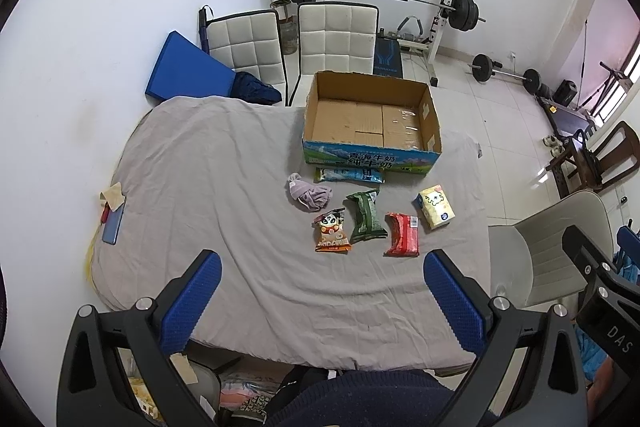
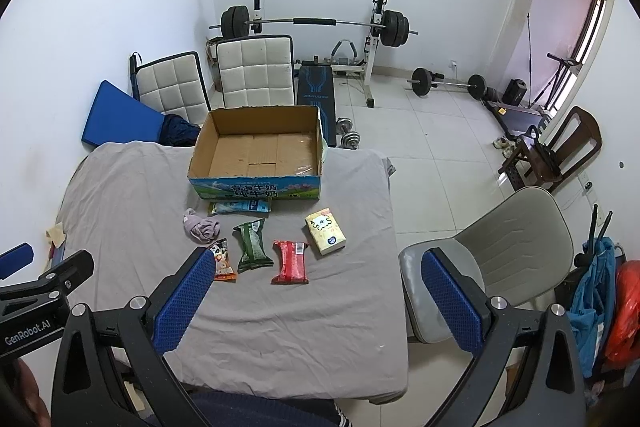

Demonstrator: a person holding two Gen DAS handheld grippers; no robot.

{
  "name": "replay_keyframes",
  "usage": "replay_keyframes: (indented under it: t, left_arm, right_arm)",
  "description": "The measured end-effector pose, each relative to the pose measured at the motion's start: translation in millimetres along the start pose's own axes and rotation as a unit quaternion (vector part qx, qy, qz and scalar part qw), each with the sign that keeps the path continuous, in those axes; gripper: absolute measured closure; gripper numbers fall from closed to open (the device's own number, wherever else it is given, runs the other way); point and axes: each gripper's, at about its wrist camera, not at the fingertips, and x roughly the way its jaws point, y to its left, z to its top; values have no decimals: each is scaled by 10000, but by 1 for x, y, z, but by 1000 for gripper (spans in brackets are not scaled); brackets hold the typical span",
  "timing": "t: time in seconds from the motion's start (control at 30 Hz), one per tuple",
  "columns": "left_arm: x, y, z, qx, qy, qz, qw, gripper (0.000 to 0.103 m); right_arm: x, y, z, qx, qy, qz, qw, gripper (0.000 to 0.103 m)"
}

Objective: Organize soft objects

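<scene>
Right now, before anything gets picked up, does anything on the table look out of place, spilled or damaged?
Nothing spilled or visibly damaged. The box sits empty, with a blue packet lying against its front wall. The purple cloth is crumpled, and a phone lies near the table's left edge, apart from the soft items. Both grippers are open and hold nothing.

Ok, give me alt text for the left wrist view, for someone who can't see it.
An open left gripper hovers over a grey-clothed table where a cardboard box stands empty, with a purple cloth, four snack packets and a tissue pack lying in front of it.
</scene>
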Motion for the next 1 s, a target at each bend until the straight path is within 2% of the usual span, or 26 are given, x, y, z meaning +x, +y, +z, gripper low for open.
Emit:
replay_keyframes:
  t: [0.6, 0.63, 0.7, 1.0]
  left_arm:
    - [-2, 3, 5, 13, -51, -50, 10000, 0]
    - [-2, 3, 5, 12, -54, -49, 10000, 0]
    - [-2, 3, 5, 15, -56, -47, 10000, 0]
    - [-2, 3, 6, 5, -41, -31, 10000, 0]
  right_arm:
    - [-5, -5, 4, 37, -182, -2, 9998, 0]
    - [-4, -5, 3, 35, 2, 4, 10000, 0]
    - [-3, -5, 4, 21, 76, -7, 10000, 0]
    - [-3, -6, 5, 50, 231, 20, 9997, 0]
